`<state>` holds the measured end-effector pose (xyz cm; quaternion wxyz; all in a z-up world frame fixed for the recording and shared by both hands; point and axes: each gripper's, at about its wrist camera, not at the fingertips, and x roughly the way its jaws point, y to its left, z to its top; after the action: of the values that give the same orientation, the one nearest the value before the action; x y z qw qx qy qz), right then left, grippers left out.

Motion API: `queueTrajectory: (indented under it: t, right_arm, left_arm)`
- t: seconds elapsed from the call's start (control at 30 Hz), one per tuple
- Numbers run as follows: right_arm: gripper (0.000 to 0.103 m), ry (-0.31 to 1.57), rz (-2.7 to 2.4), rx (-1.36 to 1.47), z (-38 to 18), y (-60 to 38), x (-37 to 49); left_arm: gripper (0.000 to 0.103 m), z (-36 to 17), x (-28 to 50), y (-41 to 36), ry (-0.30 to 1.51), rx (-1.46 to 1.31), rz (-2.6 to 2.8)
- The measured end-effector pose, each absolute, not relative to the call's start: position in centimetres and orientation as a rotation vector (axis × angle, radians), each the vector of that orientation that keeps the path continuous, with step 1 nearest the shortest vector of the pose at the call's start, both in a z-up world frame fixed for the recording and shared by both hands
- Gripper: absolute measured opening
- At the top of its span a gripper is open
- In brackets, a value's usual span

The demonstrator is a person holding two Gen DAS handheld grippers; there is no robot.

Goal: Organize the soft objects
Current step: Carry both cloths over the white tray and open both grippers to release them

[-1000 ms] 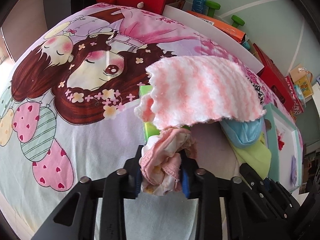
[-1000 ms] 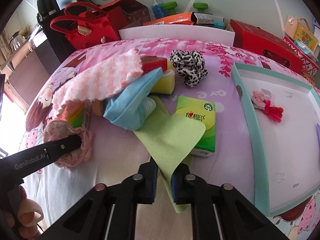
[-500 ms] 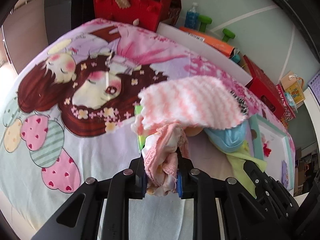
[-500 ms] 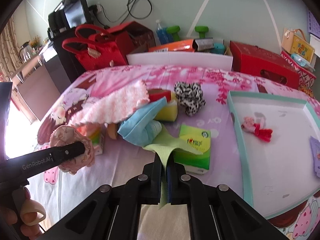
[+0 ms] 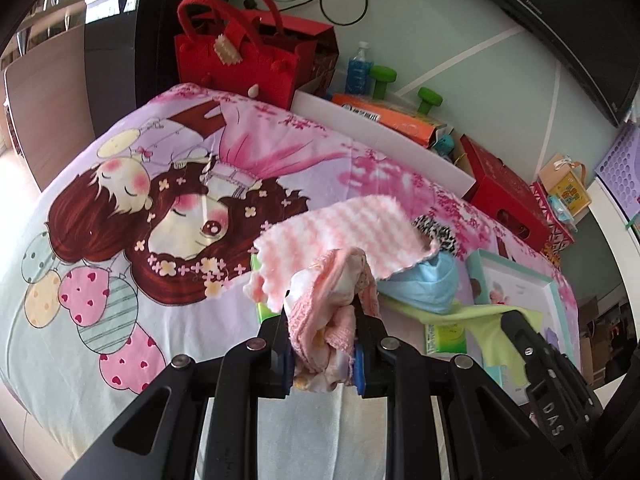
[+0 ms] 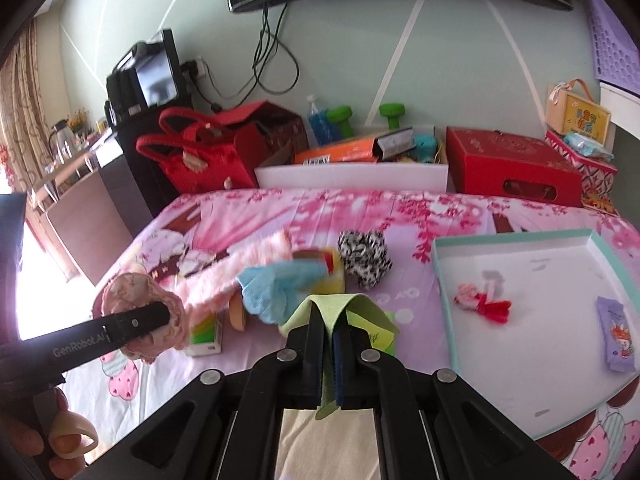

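Soft things lie heaped near the middle of the cartoon-print bed (image 6: pixel 248 216), and two of them are already off it. Taking the teal-rimmed tray (image 6: pixel 440 280) as the landmark: the heap — a pink-and-white striped fuzzy cloth (image 5: pixel 344 236), a light-blue cloth (image 6: pixel 276 284), a black-and-white scrunchie (image 6: pixel 364 258) and a green tissue pack (image 5: pixel 446 338) — sits just to the tray's left in the right wrist view.

The right claw (image 6: pixel 328 356) is pressed fully shut on a fold of the lime-green cloth (image 6: pixel 334 308), which drapes over its fingertips and hangs down between the fingers. That claw is the nearer of the two to the tray, whose near-left corner lies close on its right.

The left claw (image 5: pixel 322 348) is clamped narrowly on a bunched pink frilly fabric piece (image 5: pixel 332 308) and is well to the tray's left, with the whole heap between them.

The tray already holds a small red-and-pink item (image 6: pixel 482 302) and a purple packet (image 6: pixel 618 338), so it looks like the collecting place. If so, the green cloth has the short path — rightward over the rim — while the pink bundle must cross above the heap to get there.
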<state>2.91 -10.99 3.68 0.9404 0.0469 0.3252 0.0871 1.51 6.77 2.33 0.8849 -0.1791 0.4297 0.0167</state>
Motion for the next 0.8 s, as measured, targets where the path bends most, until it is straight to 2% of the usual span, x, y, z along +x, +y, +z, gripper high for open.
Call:
queueTrajectory:
  t: [0.4, 0.8]
  right_arm:
    - [0.004, 0.515, 0.104, 0.160, 7.7, -14.4, 0.6]
    - [0.004, 0.455, -0.047, 0.210, 9.4, -19.8, -1.0]
  left_arm:
    - [0.023, 4.8, 0.7, 5.7, 0.816, -0.343, 0.019]
    - [0.023, 6.9, 0.2, 2.0, 0.777, -0.269, -0.061]
